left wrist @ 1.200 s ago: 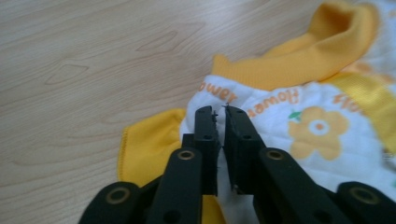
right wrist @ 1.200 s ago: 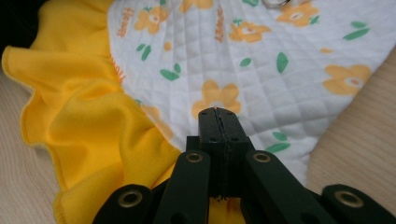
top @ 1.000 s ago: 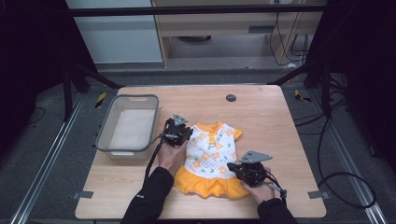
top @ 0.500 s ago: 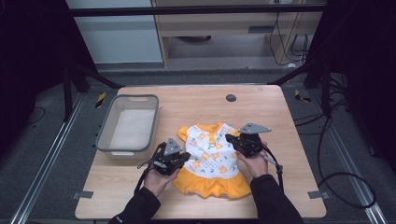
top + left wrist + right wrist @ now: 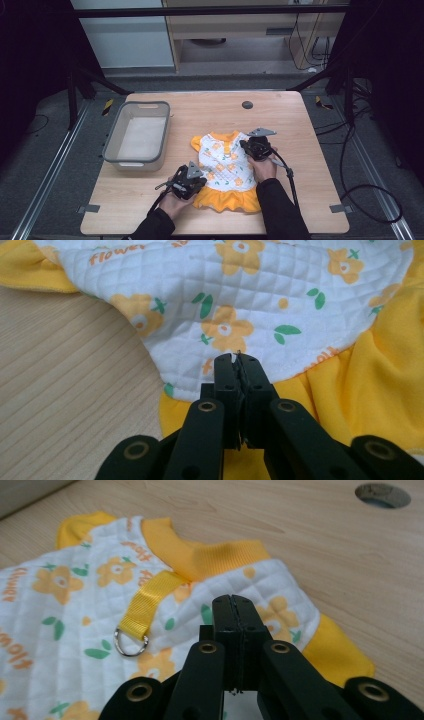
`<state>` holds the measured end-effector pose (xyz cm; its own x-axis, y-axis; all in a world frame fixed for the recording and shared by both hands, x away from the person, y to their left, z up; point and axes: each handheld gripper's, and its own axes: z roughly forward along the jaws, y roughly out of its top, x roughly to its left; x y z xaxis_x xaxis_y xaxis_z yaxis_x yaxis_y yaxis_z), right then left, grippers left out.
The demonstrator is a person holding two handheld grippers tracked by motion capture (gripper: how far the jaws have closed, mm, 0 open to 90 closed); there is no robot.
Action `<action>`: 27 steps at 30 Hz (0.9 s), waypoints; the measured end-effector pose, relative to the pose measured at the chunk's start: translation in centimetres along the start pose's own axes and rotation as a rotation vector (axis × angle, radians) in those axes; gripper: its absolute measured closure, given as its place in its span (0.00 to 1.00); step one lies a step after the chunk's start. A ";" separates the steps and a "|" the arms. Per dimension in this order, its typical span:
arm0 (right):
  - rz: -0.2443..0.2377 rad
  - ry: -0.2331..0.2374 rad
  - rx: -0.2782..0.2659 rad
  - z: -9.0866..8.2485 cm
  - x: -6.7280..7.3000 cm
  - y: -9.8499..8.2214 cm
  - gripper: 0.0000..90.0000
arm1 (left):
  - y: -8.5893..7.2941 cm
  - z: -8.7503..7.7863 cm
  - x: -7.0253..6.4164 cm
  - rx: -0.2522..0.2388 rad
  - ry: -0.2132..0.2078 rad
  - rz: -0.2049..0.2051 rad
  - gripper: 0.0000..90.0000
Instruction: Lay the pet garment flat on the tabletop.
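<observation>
A small white quilted dress with orange flowers, a yellow collar and a yellow ruffled skirt lies flat on the wooden table. My left gripper is at the dress's near left side. Its jaws have just closed and are shut, the tips over the white hem where it meets the yellow skirt, with no cloth seen between them. My right gripper is shut at the dress's far right shoulder, with nothing in it. Its tips hang over the quilted cloth below the collar. A yellow strap with a metal ring lies left of them.
A grey plastic bin stands on the table left of the dress, close to my left hand. A round hole sits in the tabletop beyond the dress. Bare wood lies to the right and at the back.
My left gripper has come from the dress's far left shoulder down to its near left side. My right gripper has gone from the near right hem up to the far right shoulder.
</observation>
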<state>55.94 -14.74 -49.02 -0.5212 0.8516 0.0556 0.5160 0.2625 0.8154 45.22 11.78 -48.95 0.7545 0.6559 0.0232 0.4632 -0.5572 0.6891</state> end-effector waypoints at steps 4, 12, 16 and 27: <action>0.014 -0.031 0.032 1.0 -0.3 -0.6 1.00 | -0.3 -0.2 -0.2 0.013 -0.013 0.001 0.98; 0.011 -0.096 0.053 1.5 -0.6 -0.9 1.00 | -0.9 -0.7 -1.1 0.032 -0.016 0.034 1.00; 0.028 -0.123 0.043 1.5 -0.9 -1.0 1.00 | -1.4 -1.2 -1.4 0.042 -0.029 0.035 1.00; 0.042 -0.095 -0.015 0.3 -0.9 -0.7 1.00 | -1.5 -1.7 -1.1 0.007 -0.032 0.004 0.91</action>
<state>56.22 -15.54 -49.80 -0.4320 0.9011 0.0358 0.5257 0.2194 0.8219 42.91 12.75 -48.77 0.7711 0.6368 0.0027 0.4633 -0.5639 0.6837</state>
